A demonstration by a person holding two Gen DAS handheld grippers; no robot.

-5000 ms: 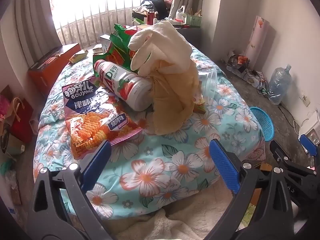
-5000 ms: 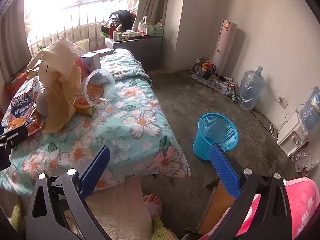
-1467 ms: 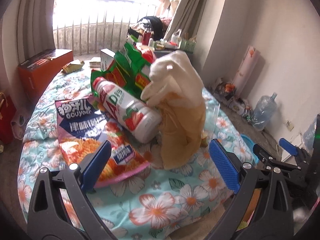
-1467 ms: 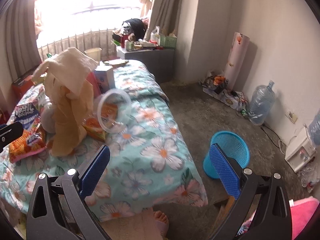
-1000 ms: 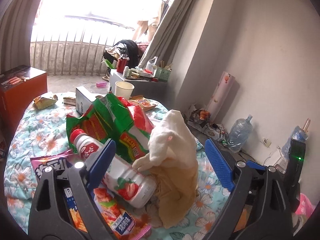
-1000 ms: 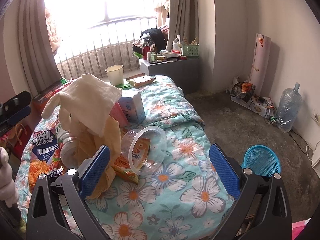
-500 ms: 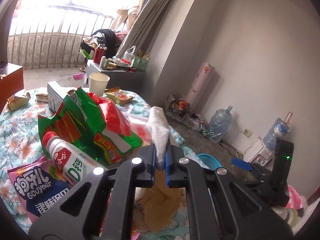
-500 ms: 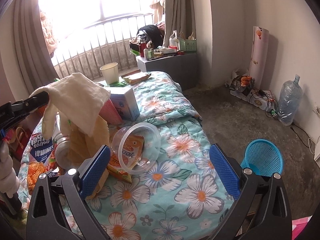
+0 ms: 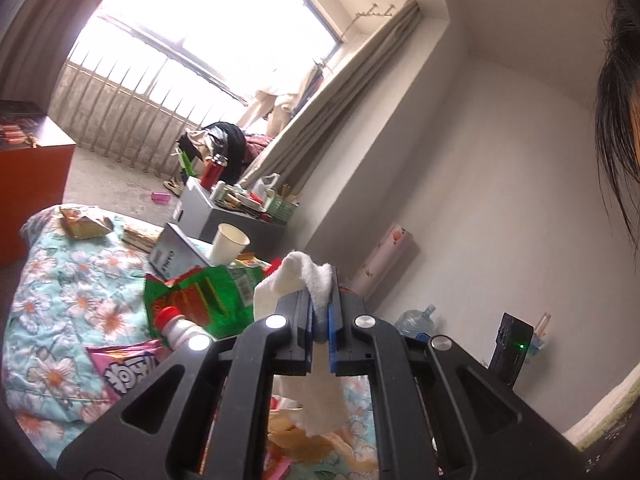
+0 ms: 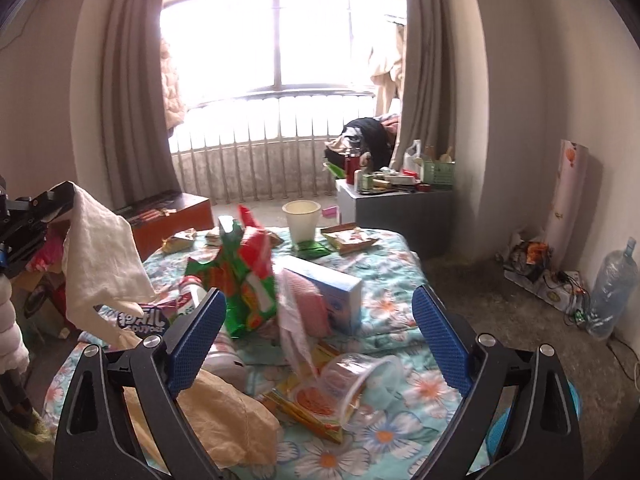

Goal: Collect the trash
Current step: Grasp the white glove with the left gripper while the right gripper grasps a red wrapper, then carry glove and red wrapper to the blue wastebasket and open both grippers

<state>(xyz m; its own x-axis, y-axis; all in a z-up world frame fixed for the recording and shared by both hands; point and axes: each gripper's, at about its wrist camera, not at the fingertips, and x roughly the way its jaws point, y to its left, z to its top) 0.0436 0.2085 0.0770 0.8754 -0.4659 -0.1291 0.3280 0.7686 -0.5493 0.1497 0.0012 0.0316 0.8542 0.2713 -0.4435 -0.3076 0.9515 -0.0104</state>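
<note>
Left gripper [image 9: 319, 322] clamped on white cloth [image 9: 308, 276], hanging lengthwise, raised | right gripper [image 10: 316, 344] agape, empty | blue basket [image 10: 500, 426] right, nearer right gripper

A grey cabinet [image 10: 394, 210] crowded with small items is seen at one o'clock before the barred window [image 10: 276, 76]; a water jug [image 10: 610, 294] is stood against the wall at three o'clock, beside a tangle of cables [image 10: 556, 282]

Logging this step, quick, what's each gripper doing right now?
Left gripper: closed on the white cloth, lifted off the bed.
Right gripper: open, holding nothing.
</note>
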